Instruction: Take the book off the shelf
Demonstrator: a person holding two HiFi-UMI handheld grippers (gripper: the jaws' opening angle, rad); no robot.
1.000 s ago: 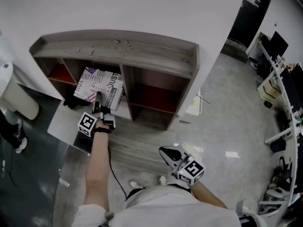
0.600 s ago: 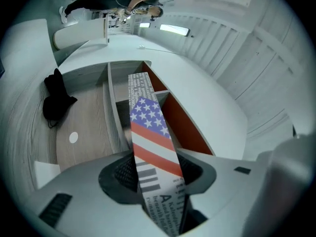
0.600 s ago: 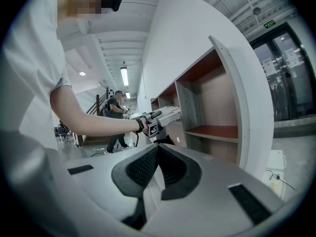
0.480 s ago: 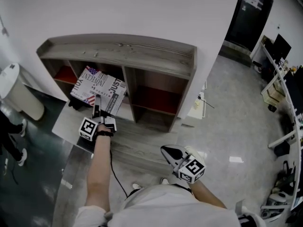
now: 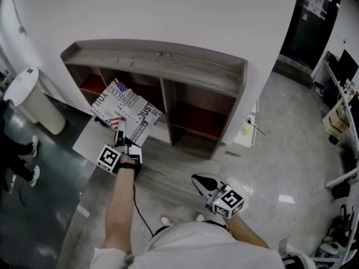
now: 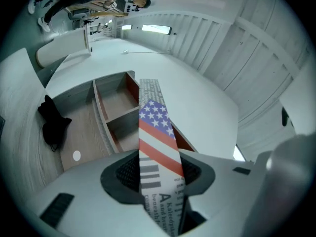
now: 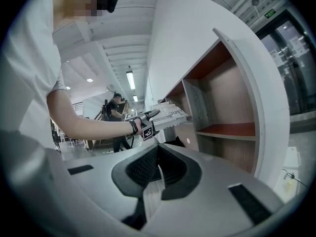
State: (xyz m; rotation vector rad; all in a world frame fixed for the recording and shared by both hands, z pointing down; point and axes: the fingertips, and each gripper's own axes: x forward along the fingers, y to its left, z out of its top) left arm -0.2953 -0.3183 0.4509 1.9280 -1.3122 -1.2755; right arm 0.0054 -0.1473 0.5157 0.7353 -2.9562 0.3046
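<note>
Lifted clear since a second ago, the book point(image 5: 126, 112) hangs just in front of the shelf point(image 5: 157, 60), pinched by the left claw point(image 5: 120, 134), whose jaws just tightened; right claw point(image 5: 197, 180) closed, empty. Removal looks nearly done.

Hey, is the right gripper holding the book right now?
No, the book is clamped between the pads of the left gripper, while the right gripper has nothing between its jaws.
</note>
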